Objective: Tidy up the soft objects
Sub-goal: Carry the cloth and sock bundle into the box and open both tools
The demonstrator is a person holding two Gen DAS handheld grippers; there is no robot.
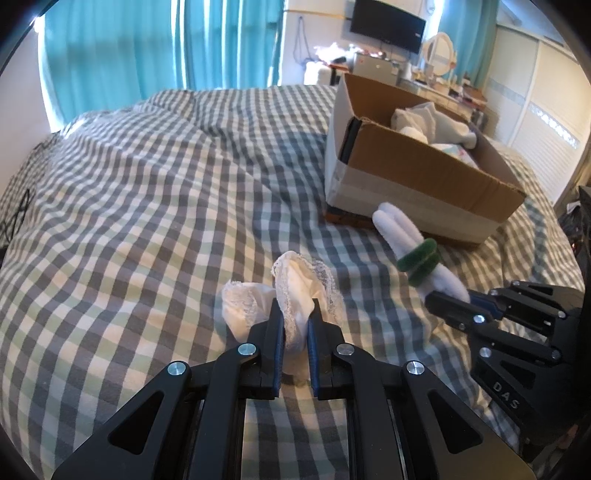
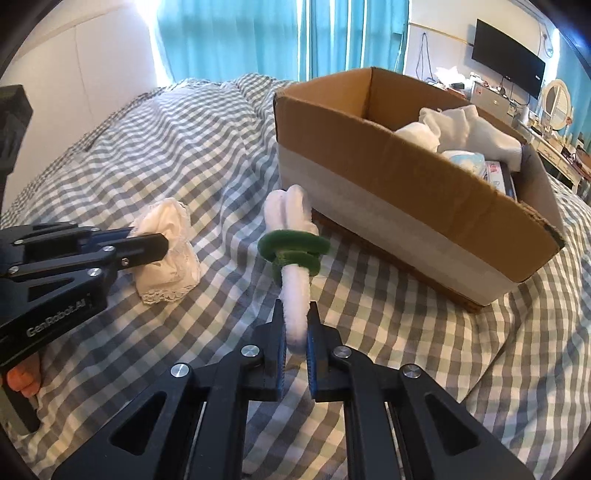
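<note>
My left gripper point(image 1: 295, 306) is shut on a white lace-trimmed cloth point(image 1: 301, 291), held just above the checked bed; it also shows in the right wrist view point(image 2: 166, 254) with the left gripper point(image 2: 162, 242) at the left. My right gripper point(image 2: 295, 314) is shut on a white fuzzy roll with green bands point(image 2: 291, 236), its far end pointing toward the cardboard box point(image 2: 406, 206). In the left wrist view the roll point(image 1: 410, 240) and right gripper point(image 1: 448, 295) sit at the right, in front of the box point(image 1: 424, 184). White soft items point(image 2: 458, 125) lie in the box.
The checked bedcover point(image 1: 147, 184) spreads left and behind. Teal curtains point(image 1: 147, 44) hang at the back. A dresser with a monitor point(image 1: 388, 26) and mirror stands behind the box. A white wardrobe point(image 1: 535, 110) is at the right.
</note>
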